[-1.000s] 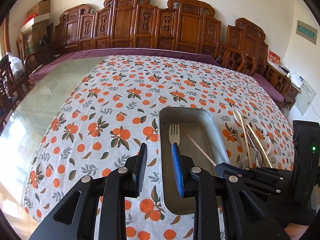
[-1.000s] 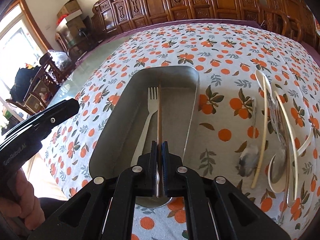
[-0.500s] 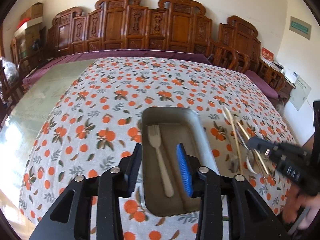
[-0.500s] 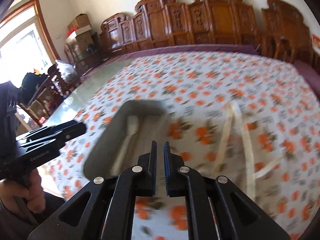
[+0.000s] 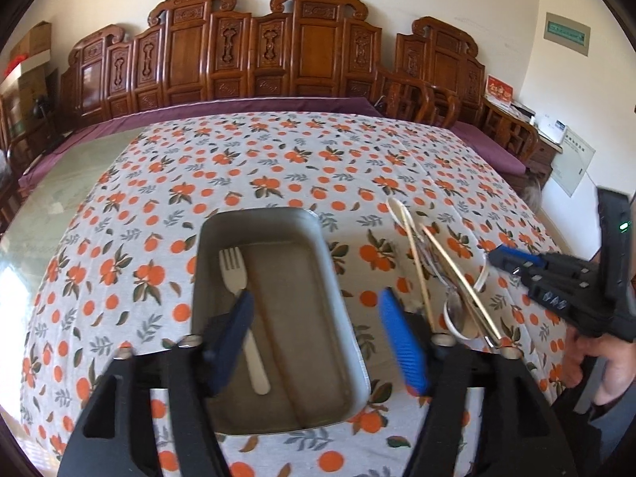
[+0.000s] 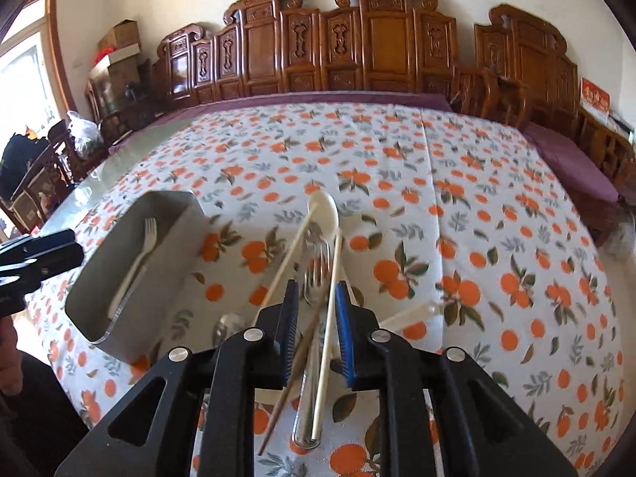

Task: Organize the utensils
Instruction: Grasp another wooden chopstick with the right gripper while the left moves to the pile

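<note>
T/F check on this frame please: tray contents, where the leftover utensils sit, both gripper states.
1. A pale fork lies inside the metal tray. True.
2. The tray holds only the fork. False: a brown chopstick lies in it beside the fork.
3. The right gripper is shut on a chopstick. False: its jaws have just been opening and stand apart above the utensil pile, with nothing gripped.
4. The left gripper is open over the tray. True; its jaws have just been opening, nothing held.
5. The remaining utensils lie on the orange-print tablecloth, outside the tray. True.
</note>
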Motion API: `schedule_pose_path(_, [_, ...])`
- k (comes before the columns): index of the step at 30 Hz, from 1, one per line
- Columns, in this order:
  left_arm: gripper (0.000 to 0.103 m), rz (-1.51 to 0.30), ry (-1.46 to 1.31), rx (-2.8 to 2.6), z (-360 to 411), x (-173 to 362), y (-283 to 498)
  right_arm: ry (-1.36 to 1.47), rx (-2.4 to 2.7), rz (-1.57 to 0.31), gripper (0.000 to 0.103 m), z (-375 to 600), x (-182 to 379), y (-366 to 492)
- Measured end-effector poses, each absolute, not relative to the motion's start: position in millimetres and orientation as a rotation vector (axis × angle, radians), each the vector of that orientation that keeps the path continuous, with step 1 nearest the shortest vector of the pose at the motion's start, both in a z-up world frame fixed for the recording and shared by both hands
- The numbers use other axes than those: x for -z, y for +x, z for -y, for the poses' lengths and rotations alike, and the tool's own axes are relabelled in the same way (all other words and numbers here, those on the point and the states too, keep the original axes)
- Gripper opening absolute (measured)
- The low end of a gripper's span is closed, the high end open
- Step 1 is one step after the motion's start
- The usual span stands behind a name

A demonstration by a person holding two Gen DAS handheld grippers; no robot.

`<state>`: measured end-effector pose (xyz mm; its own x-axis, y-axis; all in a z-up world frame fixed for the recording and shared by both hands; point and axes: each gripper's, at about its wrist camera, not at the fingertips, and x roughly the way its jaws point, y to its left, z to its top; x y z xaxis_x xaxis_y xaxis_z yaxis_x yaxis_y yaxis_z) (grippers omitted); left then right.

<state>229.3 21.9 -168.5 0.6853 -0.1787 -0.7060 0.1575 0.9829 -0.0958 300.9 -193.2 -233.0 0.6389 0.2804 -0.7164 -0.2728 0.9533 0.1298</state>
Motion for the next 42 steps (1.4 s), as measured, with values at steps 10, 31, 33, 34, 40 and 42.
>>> schedule_pose_path(10, [0.067,-0.806,-0.006,0.224,0,175,228,0.019,-0.338,-0.921,0.020,194,270,310])
schedule_pose_path(31, [0.067,-0.807,0.039,0.238,32,183,224,-0.083,-0.360,-0.913,0.002,189,271,313])
schedule_pose_path(33, [0.067,-0.807,0.050,0.238,35,184,224,-0.064,-0.359,-0.913,0.000,191,270,314])
schedule_pose_path(34, [0.067,-0.806,0.055,0.236,36,184,224,-0.051,-0.359,-0.917,0.000,193,270,315])
schedule_pose_path(40, [0.067,-0.805,0.056,0.236,39,185,223,-0.017,-0.366,-0.900,0.002,197,266,318])
schedule_pose_path(42, [0.067,-0.805,0.057,0.237,39,185,223,-0.014,-0.368,-0.900,0.004,196,267,321])
